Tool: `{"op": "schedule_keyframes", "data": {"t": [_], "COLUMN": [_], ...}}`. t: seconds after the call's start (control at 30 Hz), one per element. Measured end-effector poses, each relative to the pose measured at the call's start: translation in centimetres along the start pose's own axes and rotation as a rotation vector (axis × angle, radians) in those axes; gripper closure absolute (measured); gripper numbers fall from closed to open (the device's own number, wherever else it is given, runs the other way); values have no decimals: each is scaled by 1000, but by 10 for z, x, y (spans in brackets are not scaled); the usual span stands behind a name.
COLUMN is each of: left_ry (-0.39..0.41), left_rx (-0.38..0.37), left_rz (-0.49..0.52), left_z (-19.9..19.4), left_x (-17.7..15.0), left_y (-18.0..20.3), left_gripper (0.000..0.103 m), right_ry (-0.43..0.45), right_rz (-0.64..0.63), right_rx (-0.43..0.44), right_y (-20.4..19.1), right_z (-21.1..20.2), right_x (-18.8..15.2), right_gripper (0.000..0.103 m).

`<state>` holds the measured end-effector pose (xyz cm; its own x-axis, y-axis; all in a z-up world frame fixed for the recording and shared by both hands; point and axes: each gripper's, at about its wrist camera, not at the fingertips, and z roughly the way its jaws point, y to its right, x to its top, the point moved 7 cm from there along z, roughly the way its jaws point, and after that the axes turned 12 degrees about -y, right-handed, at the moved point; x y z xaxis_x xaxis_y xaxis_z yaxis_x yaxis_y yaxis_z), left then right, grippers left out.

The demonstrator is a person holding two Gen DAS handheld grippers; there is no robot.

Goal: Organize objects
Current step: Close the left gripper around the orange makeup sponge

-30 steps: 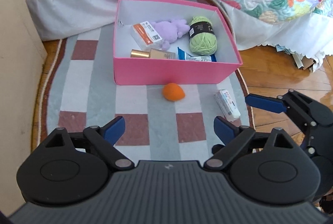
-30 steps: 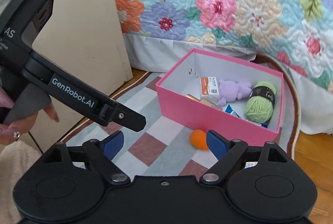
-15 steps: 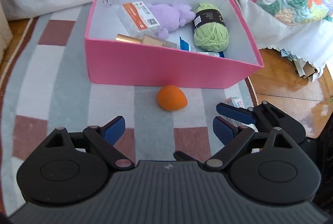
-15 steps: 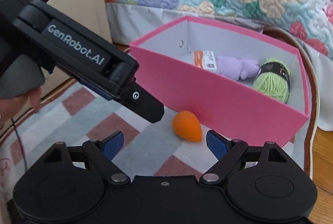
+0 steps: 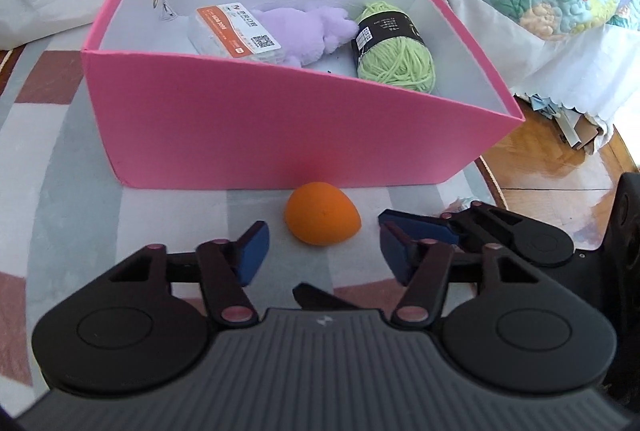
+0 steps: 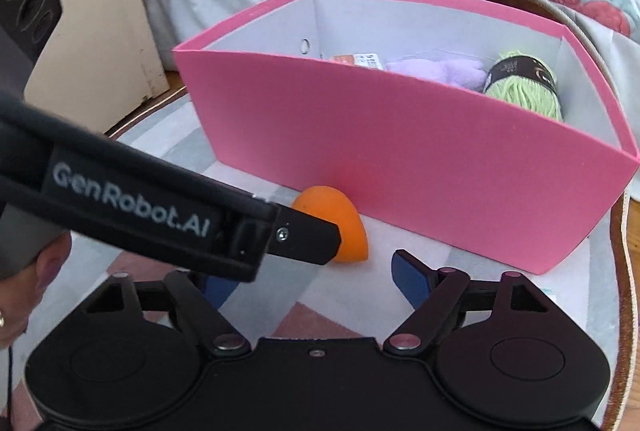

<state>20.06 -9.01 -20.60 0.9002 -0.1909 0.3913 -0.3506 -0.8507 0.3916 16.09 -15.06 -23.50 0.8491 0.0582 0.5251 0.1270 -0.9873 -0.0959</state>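
1. We saw both hand-held grippers come down lower toward the rug (image 5: 60, 191) than before.
2. The left hand-held gripper (image 5: 320, 251) had just been narrowing, its jaws apart beside the orange sponge (image 5: 322, 213), lower centre.
3. The right hand-held gripper (image 6: 316, 281) was also narrowing, nothing gripped.
4. We read "GenRobot.AI" at left.
5. The pink box (image 5: 280, 135) loomed larger.

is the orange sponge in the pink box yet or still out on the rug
Out. The orange sponge lies on the rug, just outside the pink box front wall.
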Motion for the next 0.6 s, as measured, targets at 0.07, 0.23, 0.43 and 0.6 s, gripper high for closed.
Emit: {"op": "schedule_keyframes", "data": {"t": [0.07,0.23,0.43,0.6], "left_ry": [14,6,-7,-40], "left_rx": [-24,-58,-94,-156], "left_rz": [-10,-26,-40,-99], "left_z": [2,3,-4,-7], "left_x": [1,3,3,-4], "left_y": [-3,-9,-9,-10], "left_gripper": [55,71,71,71], "right_ry": [-5,15,12,0], "right_rz": [5,2,-16,-30], "right_rx": [6,-31,-20,-39], "right_y": [1,5,1,-1], "right_z": [5,6,-3,-8], "right_x": [-1,-1,-3,-7], "right_gripper": [44,68,70,67]}}
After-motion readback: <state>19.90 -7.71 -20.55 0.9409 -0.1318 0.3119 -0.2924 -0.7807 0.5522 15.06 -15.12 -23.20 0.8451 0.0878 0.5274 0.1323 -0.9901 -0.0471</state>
